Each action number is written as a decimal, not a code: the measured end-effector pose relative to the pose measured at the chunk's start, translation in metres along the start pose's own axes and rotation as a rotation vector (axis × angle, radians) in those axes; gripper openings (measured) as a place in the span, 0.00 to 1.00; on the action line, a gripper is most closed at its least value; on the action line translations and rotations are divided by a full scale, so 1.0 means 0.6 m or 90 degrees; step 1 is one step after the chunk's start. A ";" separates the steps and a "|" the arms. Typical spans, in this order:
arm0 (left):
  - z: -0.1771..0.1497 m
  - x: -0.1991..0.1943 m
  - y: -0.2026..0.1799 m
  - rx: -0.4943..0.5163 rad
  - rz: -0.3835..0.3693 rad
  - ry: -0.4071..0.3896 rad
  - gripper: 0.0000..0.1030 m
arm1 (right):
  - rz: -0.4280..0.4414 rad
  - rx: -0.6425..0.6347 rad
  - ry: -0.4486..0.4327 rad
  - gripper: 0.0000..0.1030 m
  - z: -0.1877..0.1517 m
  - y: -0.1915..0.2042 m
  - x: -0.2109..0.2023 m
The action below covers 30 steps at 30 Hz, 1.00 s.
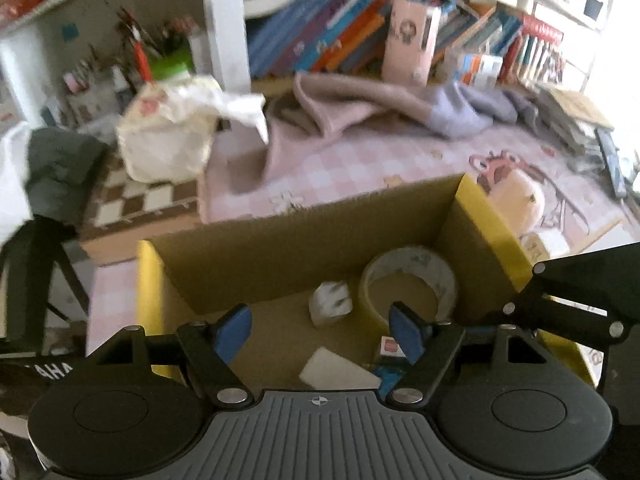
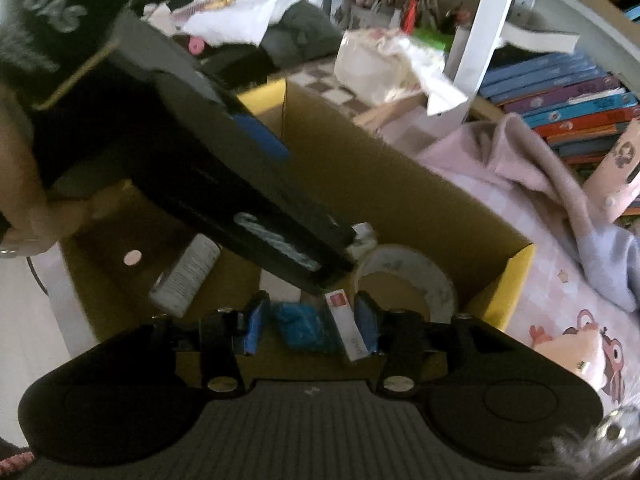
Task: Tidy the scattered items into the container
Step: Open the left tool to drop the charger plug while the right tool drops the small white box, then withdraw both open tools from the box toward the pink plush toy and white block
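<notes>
An open cardboard box (image 1: 304,236) with yellow flap edges sits on the pink checked mat. Inside lie a tape roll (image 1: 412,280), a small crumpled white packet (image 1: 331,304), a white flat block (image 1: 338,370) and a blue item (image 1: 386,376). My left gripper (image 1: 320,330) hovers open and empty above the box. In the right wrist view the same box (image 2: 400,184) holds the tape roll (image 2: 412,276), a white tube (image 2: 188,276), a blue crumpled item (image 2: 306,326) and a red-and-white small box (image 2: 346,326). My right gripper (image 2: 312,326) is open over them. The left gripper's body (image 2: 224,176) crosses that view.
A pink and lilac cloth (image 1: 360,112) lies behind the box. A white bag (image 1: 168,136) stands at the left by a chessboard (image 1: 136,200). Books (image 1: 360,32) line the shelf. A round cream object (image 1: 520,200) lies right of the box.
</notes>
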State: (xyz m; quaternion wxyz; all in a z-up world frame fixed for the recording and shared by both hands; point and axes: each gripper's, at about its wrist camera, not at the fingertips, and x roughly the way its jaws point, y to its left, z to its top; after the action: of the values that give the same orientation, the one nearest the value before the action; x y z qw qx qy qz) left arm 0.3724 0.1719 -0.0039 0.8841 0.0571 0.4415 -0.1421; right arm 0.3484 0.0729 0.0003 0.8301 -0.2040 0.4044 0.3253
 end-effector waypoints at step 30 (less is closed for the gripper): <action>-0.219 -0.338 -0.128 -0.097 0.097 -0.222 0.86 | -0.092 0.027 -0.233 0.44 -0.157 0.107 -0.290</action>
State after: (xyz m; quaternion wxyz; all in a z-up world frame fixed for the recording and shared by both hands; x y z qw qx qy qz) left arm 0.1331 0.1690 0.0800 0.9571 -0.0019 0.2855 -0.0487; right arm 0.1721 -0.0034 0.0799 0.9151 -0.1522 0.2380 0.2879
